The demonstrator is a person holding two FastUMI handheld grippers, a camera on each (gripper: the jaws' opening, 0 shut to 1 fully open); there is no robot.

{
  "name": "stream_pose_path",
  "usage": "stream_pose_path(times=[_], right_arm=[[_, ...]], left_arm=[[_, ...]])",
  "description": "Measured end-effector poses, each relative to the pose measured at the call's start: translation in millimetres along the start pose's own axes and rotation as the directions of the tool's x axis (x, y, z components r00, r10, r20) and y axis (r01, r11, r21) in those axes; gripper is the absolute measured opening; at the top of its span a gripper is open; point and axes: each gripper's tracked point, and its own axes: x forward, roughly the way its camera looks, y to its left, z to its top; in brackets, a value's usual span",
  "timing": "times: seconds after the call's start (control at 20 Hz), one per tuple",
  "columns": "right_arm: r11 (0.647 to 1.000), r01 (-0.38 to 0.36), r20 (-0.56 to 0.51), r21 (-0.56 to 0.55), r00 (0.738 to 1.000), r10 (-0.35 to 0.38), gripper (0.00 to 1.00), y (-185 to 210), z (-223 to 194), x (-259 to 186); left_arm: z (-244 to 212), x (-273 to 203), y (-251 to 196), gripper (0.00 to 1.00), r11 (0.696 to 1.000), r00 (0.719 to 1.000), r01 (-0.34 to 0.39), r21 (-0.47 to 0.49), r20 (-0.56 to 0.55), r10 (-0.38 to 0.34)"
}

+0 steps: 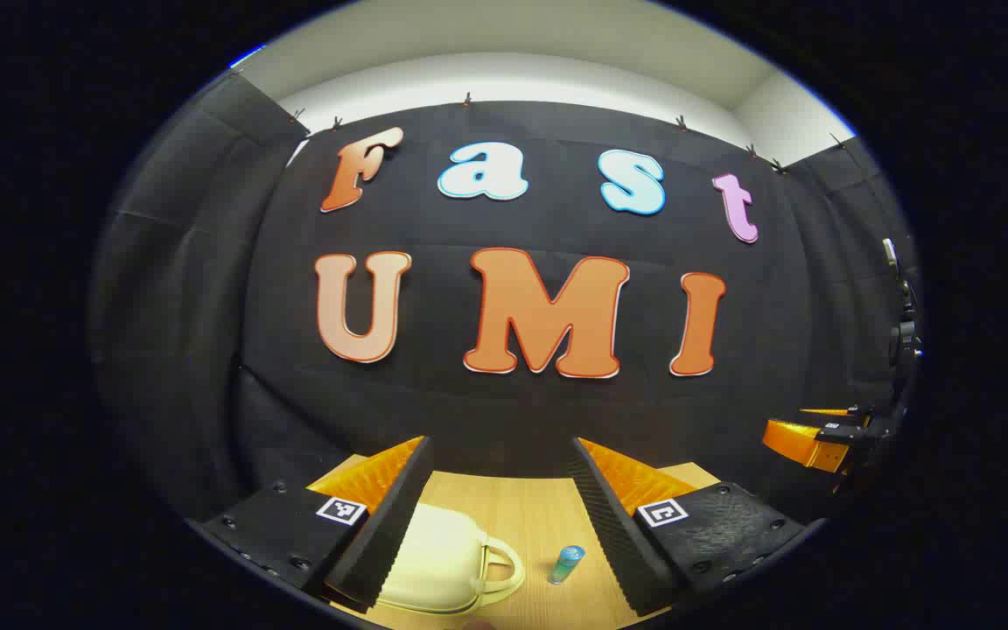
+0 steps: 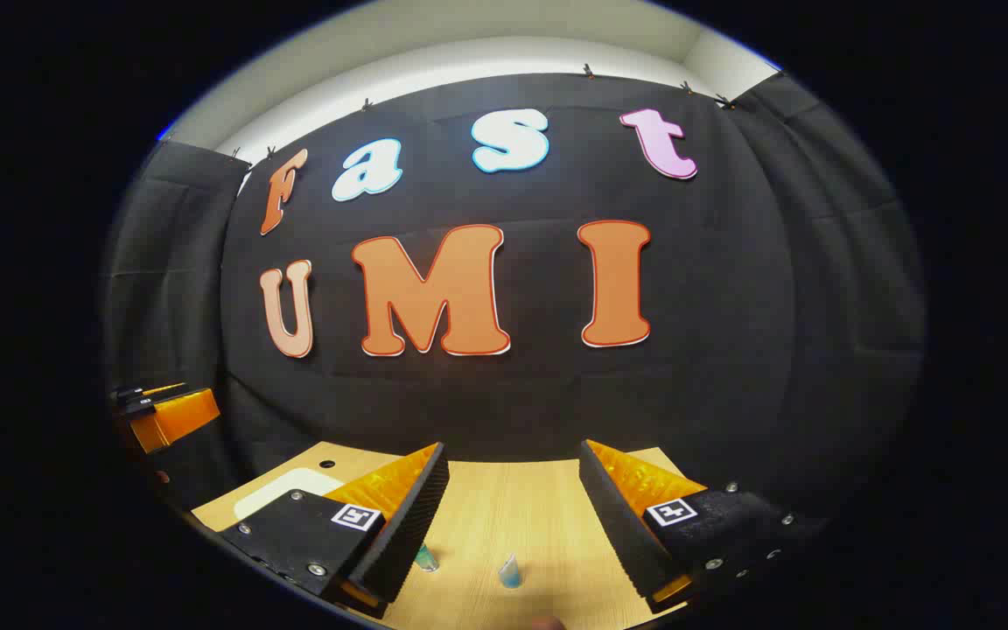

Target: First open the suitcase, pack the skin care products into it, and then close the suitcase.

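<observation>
Opening the cream suitcase (image 1: 438, 560) comes first: with both grippers' fingers spread and empty, lower your left gripper (image 1: 504, 516) onto its handle side, avoiding the blue bottle (image 1: 566, 564) beside it.

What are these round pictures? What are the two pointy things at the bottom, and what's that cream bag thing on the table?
Each round picture comes from a small camera riding on a hand-held claw. A person holds one claw in each hand; there is no robot arm here.

In the left gripper view, the two wedge shapes at the bottom are the left claw, with its fingers spread open and nothing between them. Far off at the right edge you can see the other claw.

In the right gripper view, the wedges are the right claw, also open and empty.

Below them is a wooden table. On it lies the cream suitcase, a small one with a handle, closed. Beside it stands a little blue bottle. The right gripper view shows small bluish bottles too.

Nothing is held yet.
</observation>
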Motion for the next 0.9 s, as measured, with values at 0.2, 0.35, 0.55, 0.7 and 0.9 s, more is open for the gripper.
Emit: stream_pose_path(times=[0.2,0.35,0.55,0.7,0.9], right_arm=[[0.998,0.064,0.0,-0.023,0.998,-0.064,0.95,-18,-2,-9],[0.996,0.08,-0.014,-0.047,0.997,-0.081,0.95,-25,-4,-17],[0.992,0.103,-0.011,-0.067,0.994,-0.104,0.95,-32,-2,-28],[0.993,0.1,0.006,-0.067,0.995,-0.099,0.95,-30,2,-34],[0.994,0.084,-0.004,-0.065,0.996,-0.085,0.95,-25,1,-36]], left_arm=[[-19,18,-10,0.97,0.994,0.997,0.058,-0.088,-0.045,-0.062],[-26,24,-7,0.97,0.996,0.996,0.048,-0.069,-0.071,-0.052],[-29,24,2,0.97,0.998,0.996,0.04,-0.042,-0.08,-0.043],[-24,20,7,0.97,0.999,0.996,0.039,-0.03,-0.077,-0.041],[-16,10,25,0.97,1.0,0.998,-0.012,-0.024,-0.056,0.01]])
